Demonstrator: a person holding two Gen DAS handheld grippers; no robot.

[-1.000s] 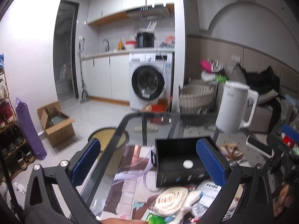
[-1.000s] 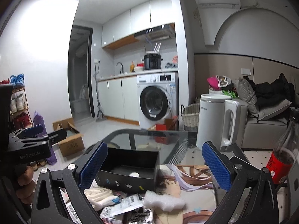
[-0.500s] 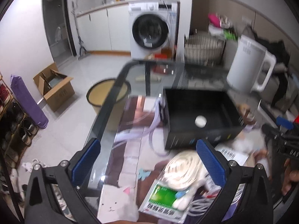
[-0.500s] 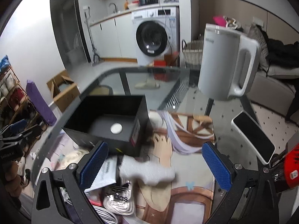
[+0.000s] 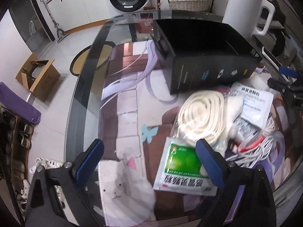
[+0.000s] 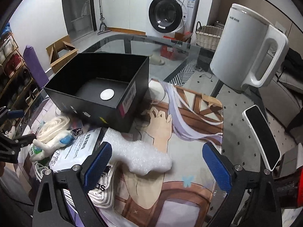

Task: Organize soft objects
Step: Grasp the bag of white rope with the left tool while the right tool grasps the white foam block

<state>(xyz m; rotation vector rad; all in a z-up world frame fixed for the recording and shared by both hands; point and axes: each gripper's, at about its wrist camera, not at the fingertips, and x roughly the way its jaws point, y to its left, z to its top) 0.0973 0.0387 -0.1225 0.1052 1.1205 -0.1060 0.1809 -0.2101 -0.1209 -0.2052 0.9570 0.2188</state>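
A black open box [image 6: 98, 87] stands on the printed mat, also in the left wrist view [image 5: 204, 56]; a small white disc [image 6: 107, 94] lies inside. A pile of soft items lies in front of it: a coiled cream strap in a clear bag [image 5: 200, 115], a green-and-white packet [image 5: 184, 168], a white foam piece [image 6: 136, 155], a small white plush [image 6: 51, 145] and printed plastic bags [image 5: 253, 102]. My left gripper [image 5: 149, 160] is open and empty above the mat, its right finger over the green packet. My right gripper [image 6: 157, 162] is open, just above the foam piece.
A white kettle [image 6: 244, 53] stands at the back right of the glass table [image 5: 85, 87]. A phone [image 6: 261, 136] lies at the right edge. White cables [image 5: 255, 147] lie at the pile's right. A cardboard box [image 5: 37, 75] and a bin [image 5: 89, 60] stand on the floor.
Both grippers have tilted down and moved closer to the table. The view went from the room to the mat and the pile. Both stayed open.
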